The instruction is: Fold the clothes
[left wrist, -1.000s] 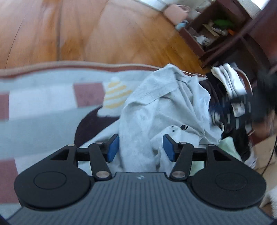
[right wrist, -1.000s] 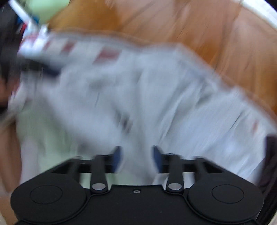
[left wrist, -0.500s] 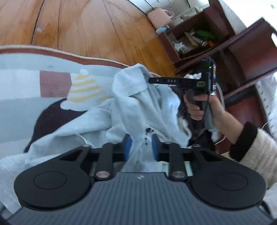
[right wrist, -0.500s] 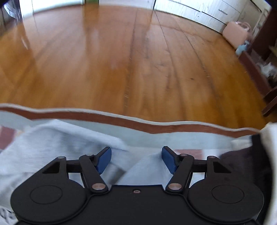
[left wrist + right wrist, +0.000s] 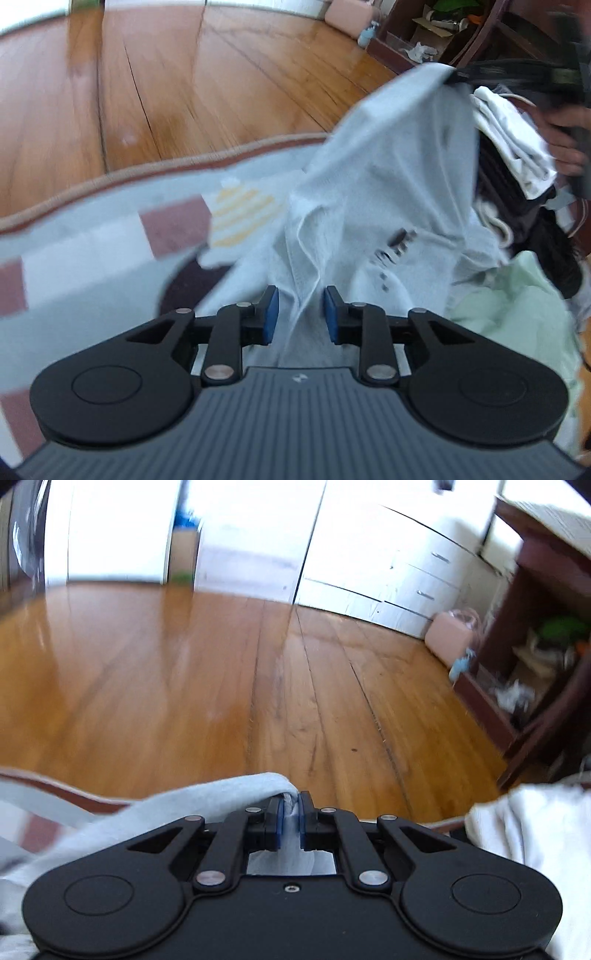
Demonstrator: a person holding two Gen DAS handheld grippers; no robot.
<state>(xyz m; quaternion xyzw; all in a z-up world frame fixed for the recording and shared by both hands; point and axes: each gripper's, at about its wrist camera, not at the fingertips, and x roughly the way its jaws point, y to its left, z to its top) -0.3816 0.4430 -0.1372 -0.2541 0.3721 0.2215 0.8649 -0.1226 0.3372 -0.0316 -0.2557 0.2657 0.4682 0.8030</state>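
Note:
A light grey garment (image 5: 388,177) with a dark print hangs stretched between my two grippers above a patterned rug (image 5: 92,240). A bunched fold of it fills the gap between the blue pads of my left gripper (image 5: 301,314), which grip it while the jaws are opening slightly. In the left wrist view my right gripper (image 5: 452,75) holds the garment's raised corner at the upper right, with a person's hand (image 5: 561,140) on its handle. In the right wrist view the right gripper (image 5: 291,819) is closing, its pads pinching the grey garment's edge (image 5: 221,794).
A pile of clothes lies at the right: a white piece (image 5: 509,147), a dark one (image 5: 554,251) and a pale green one (image 5: 517,306). Wooden floor lies beyond the rug. A dark wooden shelf (image 5: 535,664), a pink box (image 5: 448,638) and white drawers (image 5: 406,576) stand further back.
My left gripper closed on the grey fabric. My right gripper came over the garment's far edge, shut on it and lifted it, so the cloth now hangs stretched.

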